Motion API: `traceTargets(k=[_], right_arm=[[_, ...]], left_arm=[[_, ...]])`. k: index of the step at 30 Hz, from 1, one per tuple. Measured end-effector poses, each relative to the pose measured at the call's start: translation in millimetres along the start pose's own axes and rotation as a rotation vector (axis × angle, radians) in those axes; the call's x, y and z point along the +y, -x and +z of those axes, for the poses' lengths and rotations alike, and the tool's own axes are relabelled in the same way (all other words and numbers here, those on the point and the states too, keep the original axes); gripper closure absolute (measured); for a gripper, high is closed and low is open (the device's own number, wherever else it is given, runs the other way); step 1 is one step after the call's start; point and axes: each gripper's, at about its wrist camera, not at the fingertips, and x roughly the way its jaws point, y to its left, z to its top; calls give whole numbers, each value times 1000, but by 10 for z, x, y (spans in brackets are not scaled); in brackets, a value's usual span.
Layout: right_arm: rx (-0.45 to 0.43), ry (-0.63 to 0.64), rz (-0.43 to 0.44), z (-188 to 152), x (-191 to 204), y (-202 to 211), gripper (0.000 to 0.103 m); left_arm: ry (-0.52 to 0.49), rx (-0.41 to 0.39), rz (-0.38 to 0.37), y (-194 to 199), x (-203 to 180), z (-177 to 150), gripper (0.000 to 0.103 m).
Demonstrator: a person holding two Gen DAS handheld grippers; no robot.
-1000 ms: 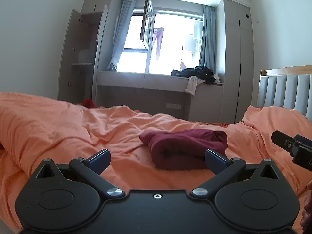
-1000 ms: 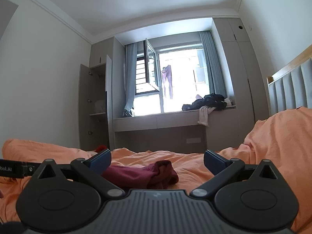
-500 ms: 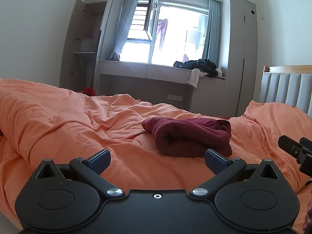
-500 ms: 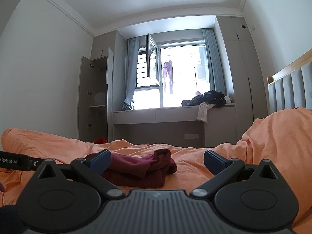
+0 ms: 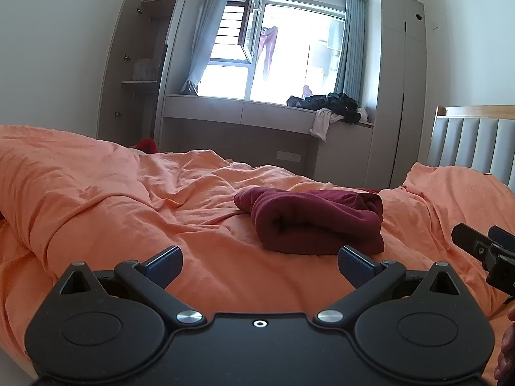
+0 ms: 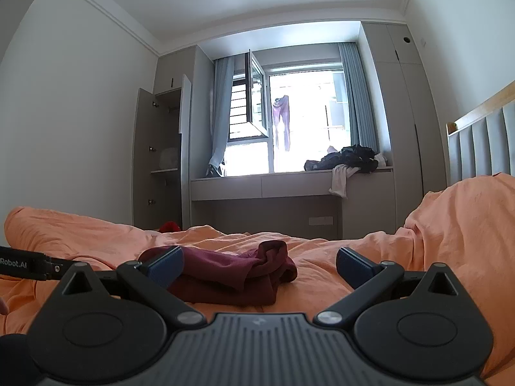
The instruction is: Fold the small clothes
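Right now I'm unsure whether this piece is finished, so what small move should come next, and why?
Probably ease the left tongs forward toward the maroon garment. It lies loosely rolled on the orange bedding, one end bunched rather than flat, so it looks unfinished. Both the left and the right tongs are open and hold nothing, short of the cloth.

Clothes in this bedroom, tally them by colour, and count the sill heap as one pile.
Maroon garment on the orange duvet: 1
Purple garment hanging outside the window: 1
Dark pile on the window sill: 1
White cloth draped over the sill edge: 1
Red item beyond the bed: 1
Total: 5
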Motion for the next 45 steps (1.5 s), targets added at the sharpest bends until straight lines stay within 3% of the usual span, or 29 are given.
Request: traceTargets(k=[45], right_arm=[[11, -15, 1, -15, -29, -62, 0]], left_arm=[[-4, 15, -3, -51, -1, -20, 0]])
